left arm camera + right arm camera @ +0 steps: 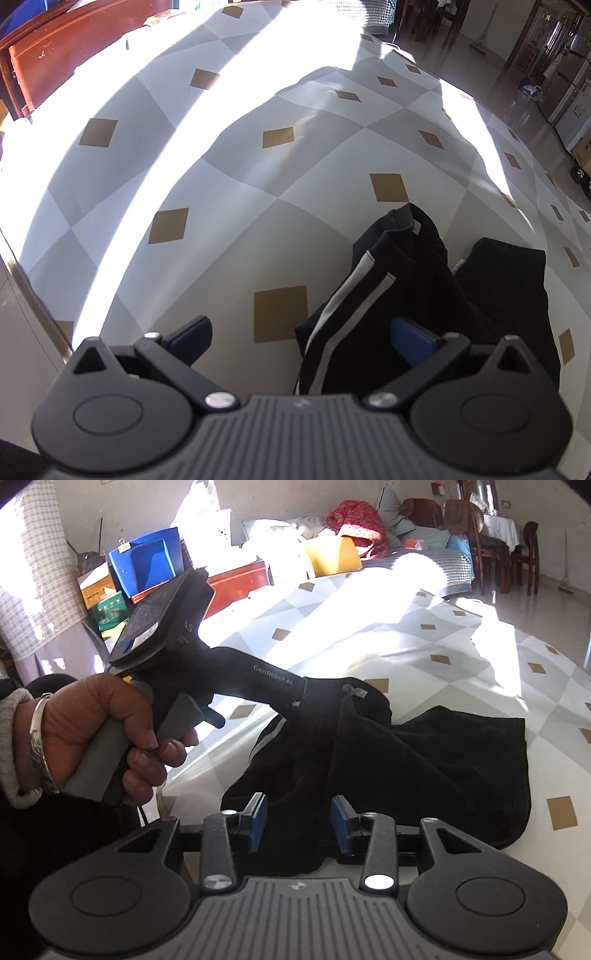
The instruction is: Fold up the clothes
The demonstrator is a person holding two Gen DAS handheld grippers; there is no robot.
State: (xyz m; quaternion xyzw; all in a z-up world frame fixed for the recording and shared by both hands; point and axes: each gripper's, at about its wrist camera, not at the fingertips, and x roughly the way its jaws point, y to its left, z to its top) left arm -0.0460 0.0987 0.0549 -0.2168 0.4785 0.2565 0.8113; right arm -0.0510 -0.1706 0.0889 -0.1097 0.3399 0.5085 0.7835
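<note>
Here, right gripper (299,821) half-open, empty.

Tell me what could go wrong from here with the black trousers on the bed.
1. Both grippers, left and right, are open, so nothing holds the bunched black trousers; the fold may slump.
2. The trousers lie near the bed edge and could slide off.
3. Closing now might pinch several layers at once.

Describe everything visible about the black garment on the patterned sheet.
The black garment looks like soft, velvety track trousers with white-and-grey side stripes. It lies crumpled and partly folded on the checked sheet, with a waistband and small label showing at the far end. The left gripper and right gripper are both open just above its near edge, gripping nothing.
</note>
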